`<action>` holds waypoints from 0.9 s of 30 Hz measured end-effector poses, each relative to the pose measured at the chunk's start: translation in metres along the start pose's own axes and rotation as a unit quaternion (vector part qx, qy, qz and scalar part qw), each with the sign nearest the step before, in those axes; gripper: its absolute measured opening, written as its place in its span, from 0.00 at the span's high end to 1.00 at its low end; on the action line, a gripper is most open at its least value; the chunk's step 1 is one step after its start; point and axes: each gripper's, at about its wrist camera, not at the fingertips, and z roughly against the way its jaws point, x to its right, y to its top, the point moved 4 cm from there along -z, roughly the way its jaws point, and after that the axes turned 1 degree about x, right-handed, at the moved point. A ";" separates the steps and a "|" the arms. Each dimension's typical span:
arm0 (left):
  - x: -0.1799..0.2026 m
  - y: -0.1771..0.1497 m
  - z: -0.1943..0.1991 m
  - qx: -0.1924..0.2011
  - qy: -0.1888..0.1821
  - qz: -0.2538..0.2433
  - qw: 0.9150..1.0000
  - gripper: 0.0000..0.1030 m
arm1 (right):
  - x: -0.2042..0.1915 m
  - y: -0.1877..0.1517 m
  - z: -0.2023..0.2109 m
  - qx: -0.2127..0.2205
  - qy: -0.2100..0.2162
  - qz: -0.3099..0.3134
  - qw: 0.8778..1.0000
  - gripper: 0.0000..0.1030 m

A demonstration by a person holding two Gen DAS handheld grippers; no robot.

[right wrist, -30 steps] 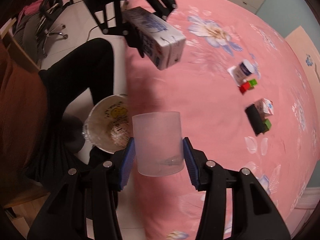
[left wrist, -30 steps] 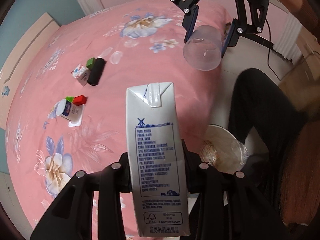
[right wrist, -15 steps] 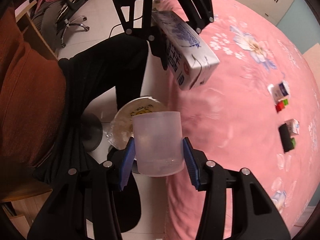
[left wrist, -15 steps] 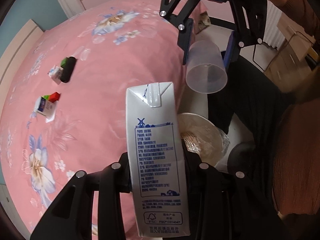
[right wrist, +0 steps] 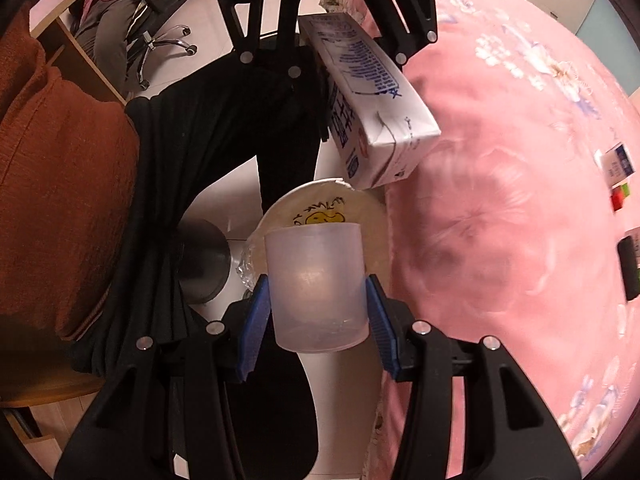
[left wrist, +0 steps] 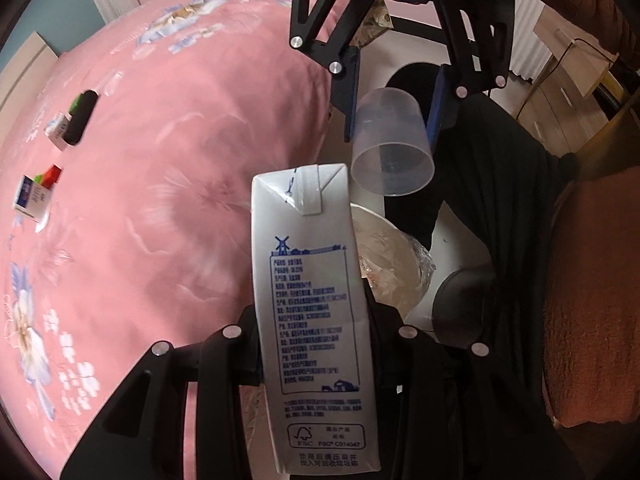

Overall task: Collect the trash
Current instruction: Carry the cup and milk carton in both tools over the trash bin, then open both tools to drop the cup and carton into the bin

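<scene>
My left gripper (left wrist: 316,344) is shut on a tall white milk carton (left wrist: 312,300) with blue print, held upright along its fingers. My right gripper (right wrist: 318,300) is shut on a clear plastic cup (right wrist: 316,288), its blue pads (right wrist: 256,312) pressing both sides. Each view shows the other: the cup (left wrist: 390,148) hangs mouth toward the left camera, the carton (right wrist: 372,116) tilts above the bin. Both hover over a white trash bin (right wrist: 320,204) lined with a plastic bag (left wrist: 392,268), on the floor beside the pink bed.
The pink floral bedspread (left wrist: 160,184) carries small boxes (left wrist: 34,200), red and green blocks (left wrist: 50,174) and a black object (left wrist: 82,118). A person's black trouser legs (right wrist: 256,120) and an orange cushion (right wrist: 52,184) stand close by the bin. An office chair (right wrist: 160,36) is behind.
Both grippers have swung off the bed toward its edge and sunk lower over the bin, each keeping its load. The bin now lies right under the carton and cup.
</scene>
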 end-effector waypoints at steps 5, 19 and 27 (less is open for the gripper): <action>0.007 -0.008 -0.021 -0.007 -0.018 -0.002 1.000 0.62 | -0.004 -0.001 -0.025 -0.004 0.018 0.001 1.000 0.53; 0.018 -0.024 -0.076 -0.036 -0.058 -0.009 0.998 0.62 | 0.005 -0.002 -0.087 -0.023 0.055 -0.006 0.998 0.53; 0.018 -0.031 -0.100 -0.045 -0.059 -0.006 0.997 0.50 | 0.020 -0.008 -0.110 -0.025 0.043 -0.023 0.999 0.51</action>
